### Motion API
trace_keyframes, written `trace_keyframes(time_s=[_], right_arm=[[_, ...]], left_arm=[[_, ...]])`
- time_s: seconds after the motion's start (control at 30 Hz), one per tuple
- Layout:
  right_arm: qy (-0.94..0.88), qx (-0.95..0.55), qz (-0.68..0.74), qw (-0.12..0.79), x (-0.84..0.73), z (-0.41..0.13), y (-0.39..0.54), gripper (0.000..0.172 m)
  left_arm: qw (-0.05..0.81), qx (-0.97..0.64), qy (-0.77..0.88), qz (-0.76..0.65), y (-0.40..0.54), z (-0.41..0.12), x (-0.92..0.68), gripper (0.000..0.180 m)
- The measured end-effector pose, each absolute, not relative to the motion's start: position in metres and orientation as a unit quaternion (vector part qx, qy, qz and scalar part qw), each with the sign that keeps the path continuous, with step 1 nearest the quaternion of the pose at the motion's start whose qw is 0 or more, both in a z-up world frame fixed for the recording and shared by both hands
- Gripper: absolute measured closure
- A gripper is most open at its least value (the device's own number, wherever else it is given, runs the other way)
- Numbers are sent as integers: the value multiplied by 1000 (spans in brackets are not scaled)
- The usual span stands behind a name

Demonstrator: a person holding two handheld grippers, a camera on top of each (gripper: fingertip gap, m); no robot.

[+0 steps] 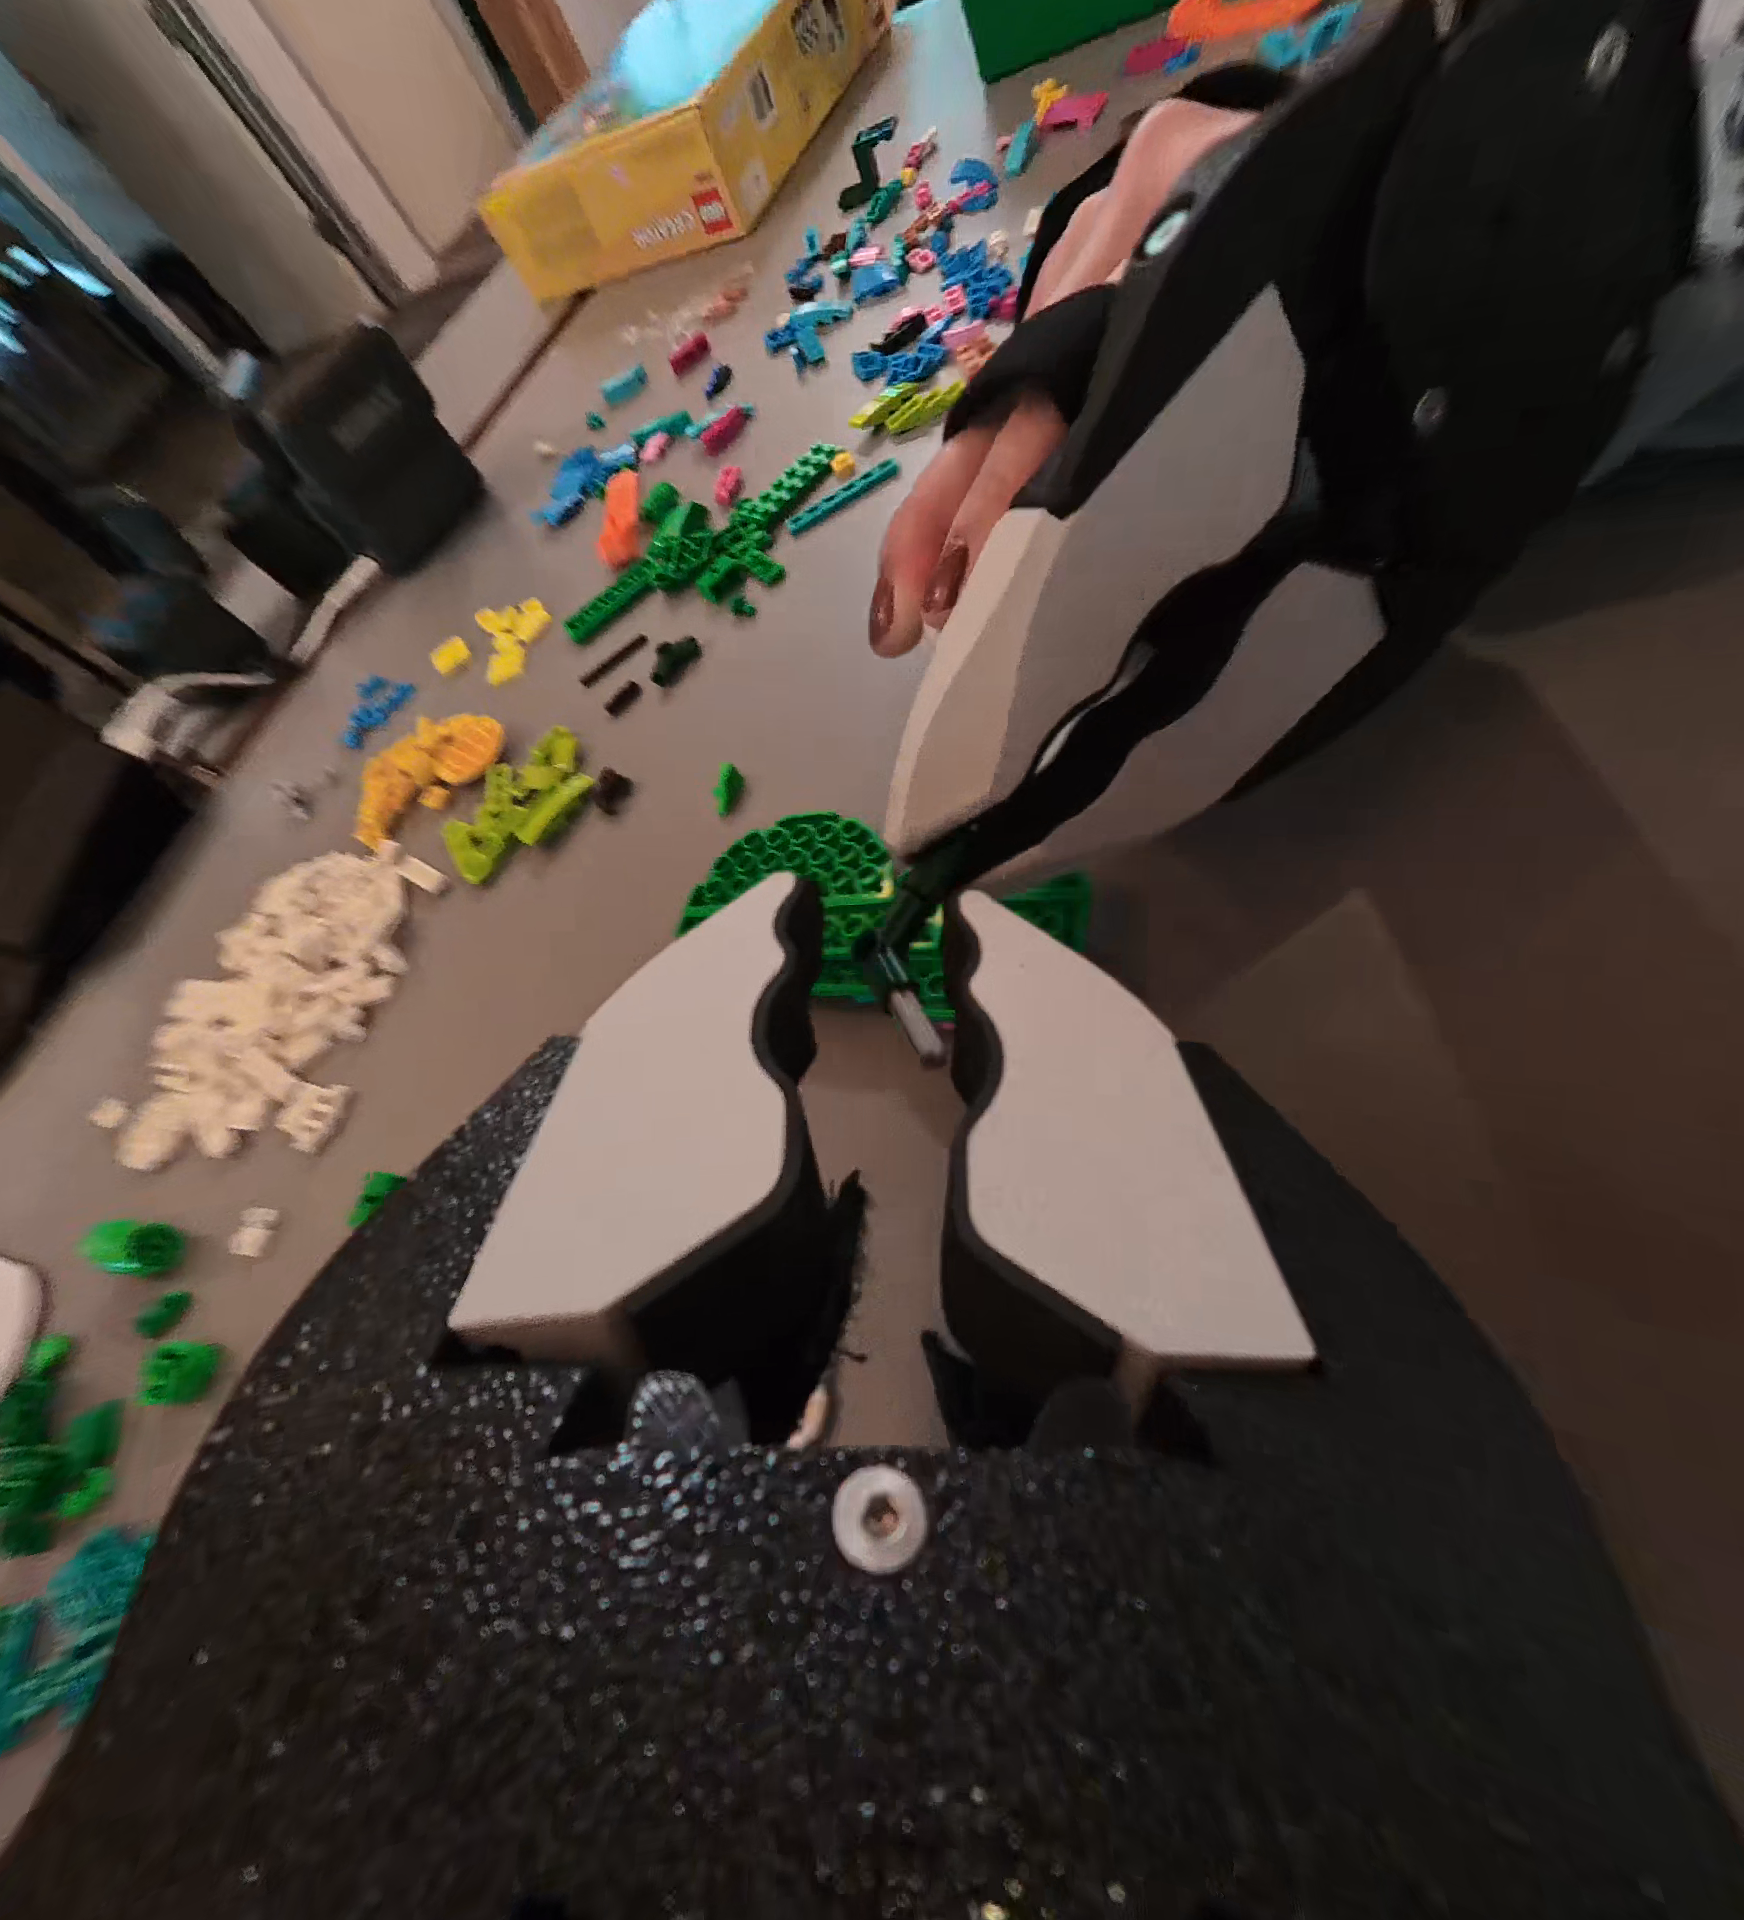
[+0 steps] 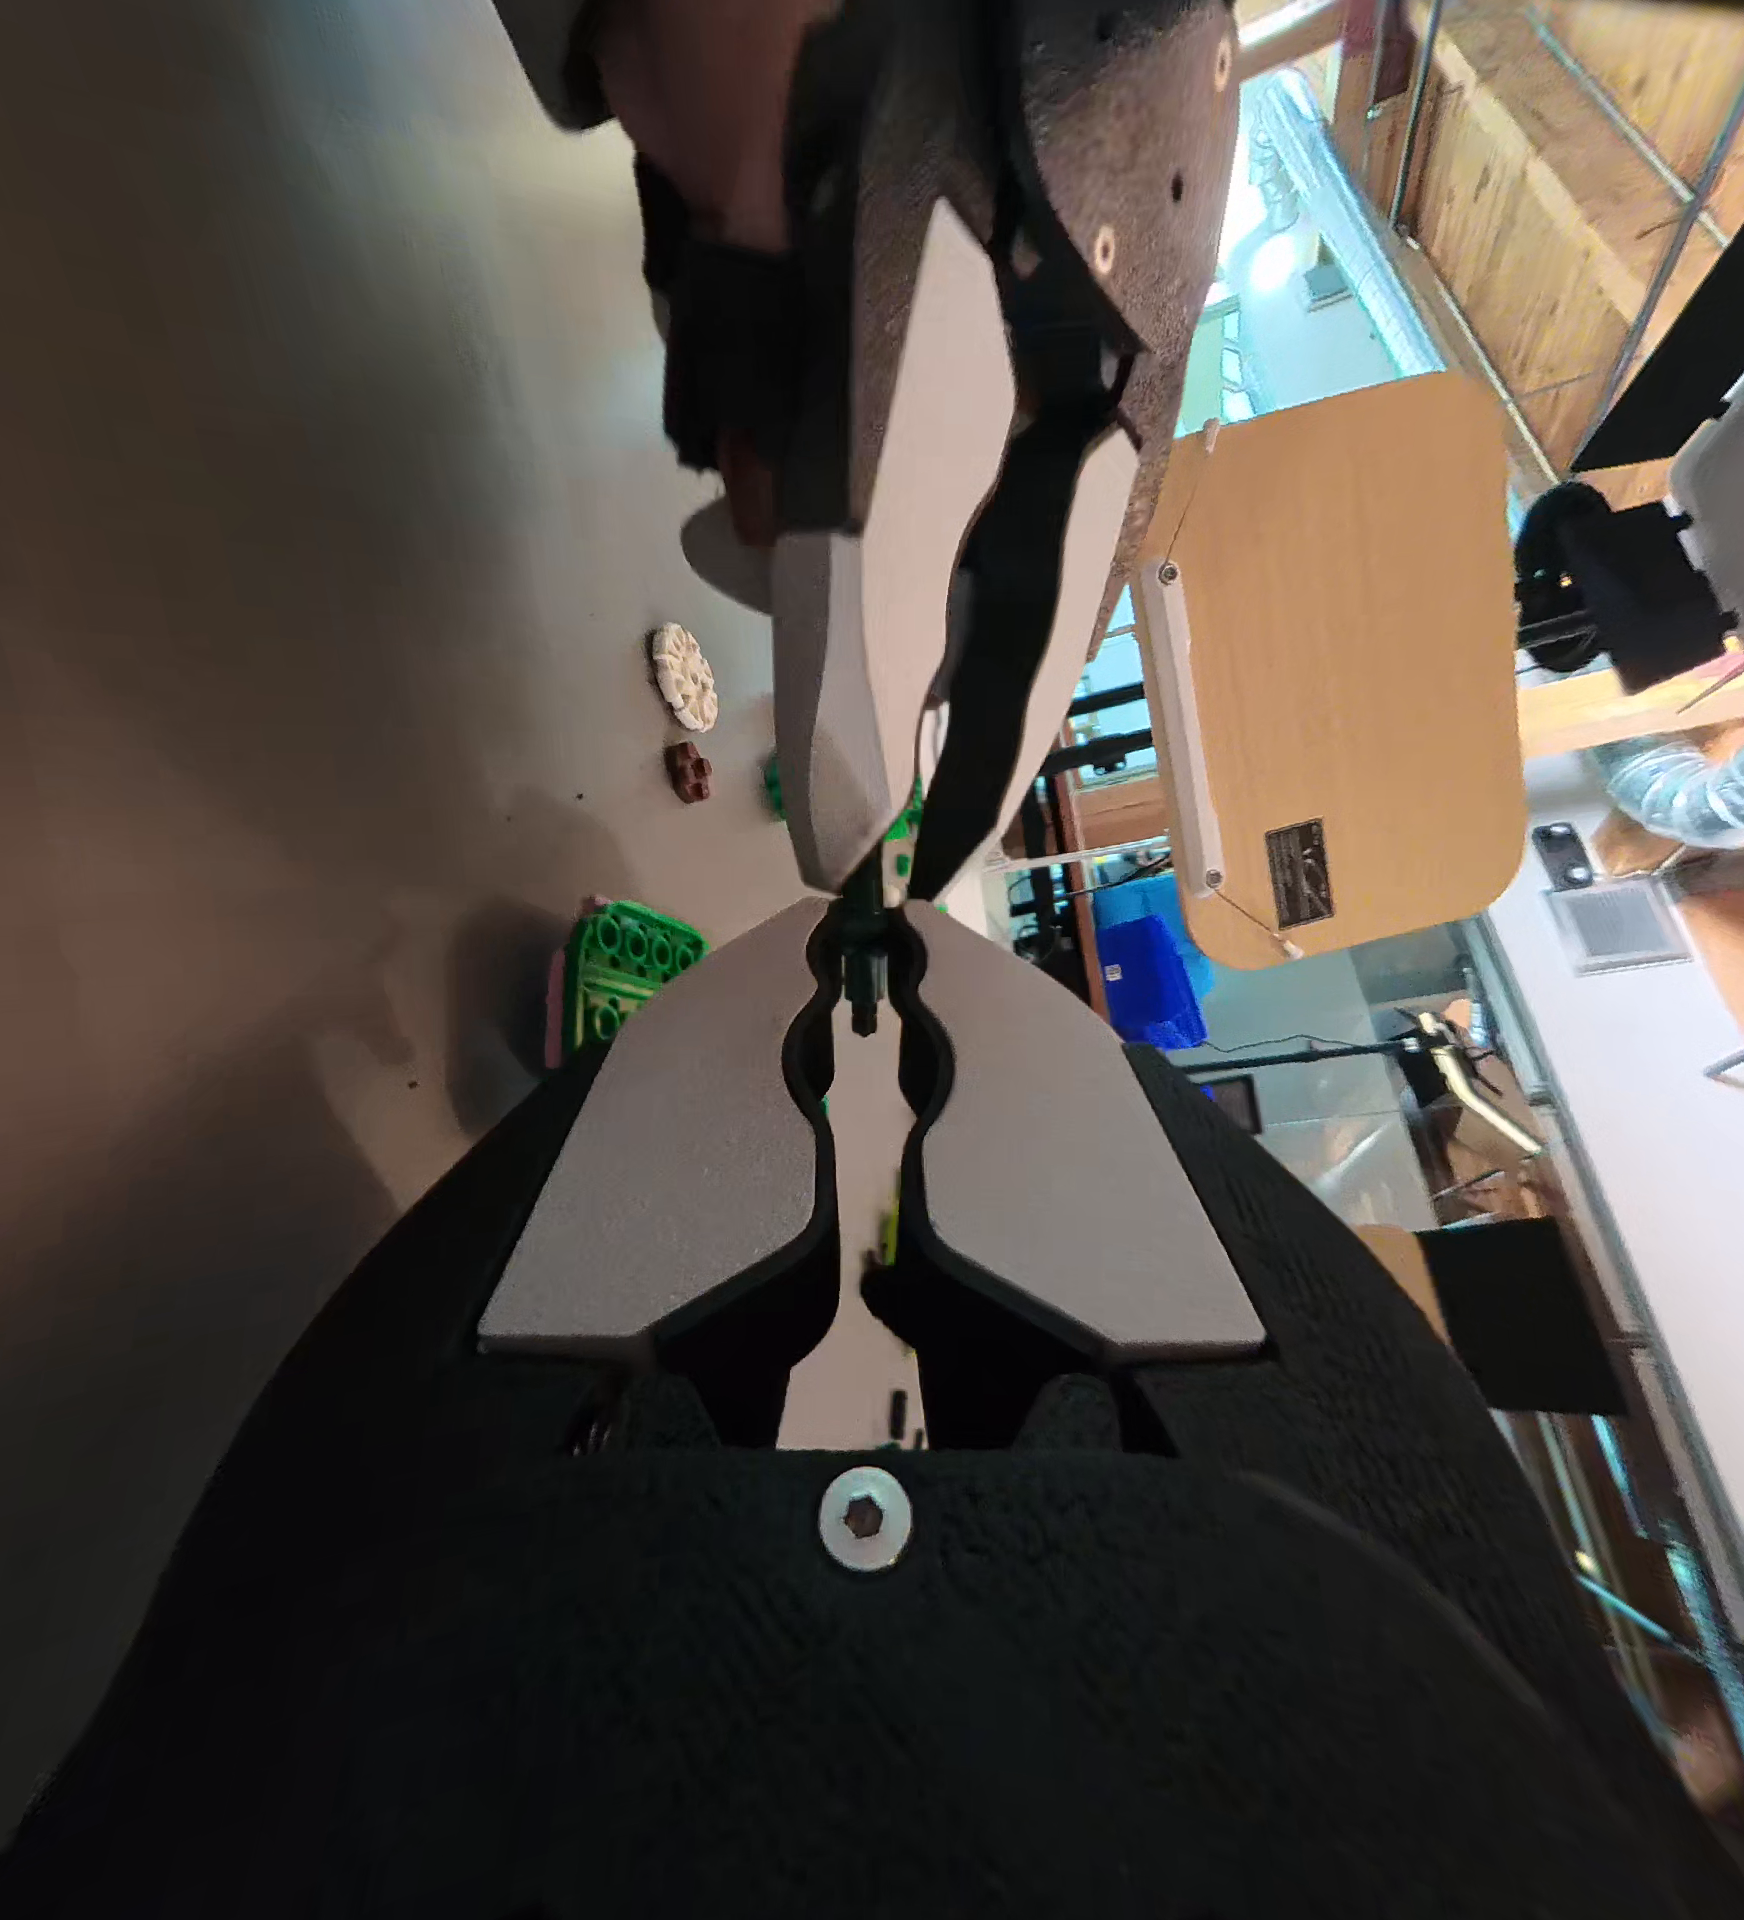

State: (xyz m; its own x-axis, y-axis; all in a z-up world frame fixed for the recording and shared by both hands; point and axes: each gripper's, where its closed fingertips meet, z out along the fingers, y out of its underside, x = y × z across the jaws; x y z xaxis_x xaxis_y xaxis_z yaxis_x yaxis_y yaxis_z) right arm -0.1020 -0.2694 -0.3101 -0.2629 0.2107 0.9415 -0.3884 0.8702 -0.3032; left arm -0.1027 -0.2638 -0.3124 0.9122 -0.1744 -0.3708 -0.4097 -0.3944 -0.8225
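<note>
In the left wrist view my left gripper (image 1: 878, 914) is open, its fingertips just above a green studded plate build (image 1: 816, 862) that lies on the grey table (image 1: 1367, 1039). My right gripper (image 1: 925, 857) comes in from the upper right, held by a hand (image 1: 951, 540), and is shut on a thin dark rod piece with a grey end (image 1: 909, 977). The rod hangs between my left fingers, close to the right-hand one. In the right wrist view my right gripper (image 2: 865, 920) pinches the dark rod (image 2: 863, 966) at its tips. The left gripper (image 2: 889, 883) meets it from above, and the green build (image 2: 629, 966) lies to the left.
Sorted brick piles lie on the table: white (image 1: 265, 997), orange-yellow (image 1: 421, 769), lime (image 1: 525, 800), a long green build (image 1: 702, 540), blue and pink bricks (image 1: 899, 281). A yellow box (image 1: 681, 166) stands at the far edge. A white round piece (image 2: 686, 675) and brown brick (image 2: 689, 774) lie nearby.
</note>
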Motion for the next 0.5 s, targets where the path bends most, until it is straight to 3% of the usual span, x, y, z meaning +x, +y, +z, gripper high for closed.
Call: trace_keyframes(time_s=[0.03,0.23,0.5], right_arm=[[-759,53,249,600,-103,-311,-270,165],[-782,19,263,565,-104,-317,-269,165],[-796,-25,317,514,-101,-314,-268,165]], left_arm=[[518,-821,195,143,-263,-313,-103,160],[469,-791,280,277,-262,-318,-106,165],[402,-741,346,412,-260,-320,-122,156]])
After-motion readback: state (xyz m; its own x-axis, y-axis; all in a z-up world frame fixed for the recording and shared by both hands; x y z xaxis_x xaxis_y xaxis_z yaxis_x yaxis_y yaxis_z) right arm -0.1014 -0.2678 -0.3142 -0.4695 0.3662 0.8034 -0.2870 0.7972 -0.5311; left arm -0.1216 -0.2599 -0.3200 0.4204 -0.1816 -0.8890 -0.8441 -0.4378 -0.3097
